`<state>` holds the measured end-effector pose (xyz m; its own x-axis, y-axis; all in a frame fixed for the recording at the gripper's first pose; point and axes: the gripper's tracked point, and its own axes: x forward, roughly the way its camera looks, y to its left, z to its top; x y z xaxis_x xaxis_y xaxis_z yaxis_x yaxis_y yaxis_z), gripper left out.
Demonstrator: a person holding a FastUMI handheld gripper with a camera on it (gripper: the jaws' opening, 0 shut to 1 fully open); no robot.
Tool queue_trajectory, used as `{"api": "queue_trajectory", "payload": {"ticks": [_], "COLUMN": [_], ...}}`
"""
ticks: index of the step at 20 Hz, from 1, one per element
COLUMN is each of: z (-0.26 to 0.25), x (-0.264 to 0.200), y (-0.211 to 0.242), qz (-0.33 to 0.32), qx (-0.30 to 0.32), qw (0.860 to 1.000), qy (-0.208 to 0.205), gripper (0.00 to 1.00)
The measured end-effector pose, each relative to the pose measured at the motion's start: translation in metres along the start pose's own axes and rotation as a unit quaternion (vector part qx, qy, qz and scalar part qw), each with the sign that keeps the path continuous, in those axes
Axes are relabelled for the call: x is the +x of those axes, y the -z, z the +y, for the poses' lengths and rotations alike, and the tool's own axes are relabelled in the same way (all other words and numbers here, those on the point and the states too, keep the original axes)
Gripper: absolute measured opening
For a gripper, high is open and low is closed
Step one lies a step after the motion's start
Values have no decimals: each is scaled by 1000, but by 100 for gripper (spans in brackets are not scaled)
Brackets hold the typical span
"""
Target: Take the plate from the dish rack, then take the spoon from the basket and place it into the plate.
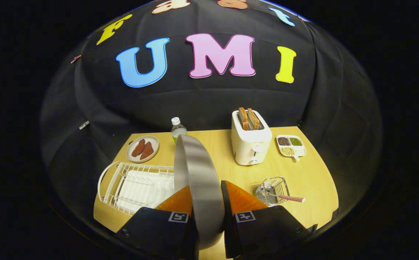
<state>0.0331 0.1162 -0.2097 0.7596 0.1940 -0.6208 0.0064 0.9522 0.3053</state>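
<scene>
My tongs point(205, 196) clamp the plate point(198, 180) edge-on, and it hides part of the dish rack point(122, 180) and the bottle point(177, 129).

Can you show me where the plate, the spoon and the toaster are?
plate point(198, 173), gripper view, its grey face, held on edge between the jaws.
spoon point(289, 198), gripper view, its handle sticking out of the basket.
toaster point(250, 146), gripper view, its white front.

A toaster point(251, 141) holding toast, a water bottle point(177, 129), meat dish point(142, 148) and sectioned tray point(291, 145).
</scene>
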Motion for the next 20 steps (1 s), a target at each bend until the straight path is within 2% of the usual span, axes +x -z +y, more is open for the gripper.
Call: {"api": "queue_trajectory", "payload": {"ticks": [5,11,15,20], "z": [-39,-72,-84,-100], "x": [-46,-72,-65,-37], "y": [34,125,182,230], "qz": [21,93,134,172], "qx": [41,102,141,184], "qw": [999,988,977,963], "qy": [-23,-64,-89,-93], "gripper": [31,31,31,31]}}
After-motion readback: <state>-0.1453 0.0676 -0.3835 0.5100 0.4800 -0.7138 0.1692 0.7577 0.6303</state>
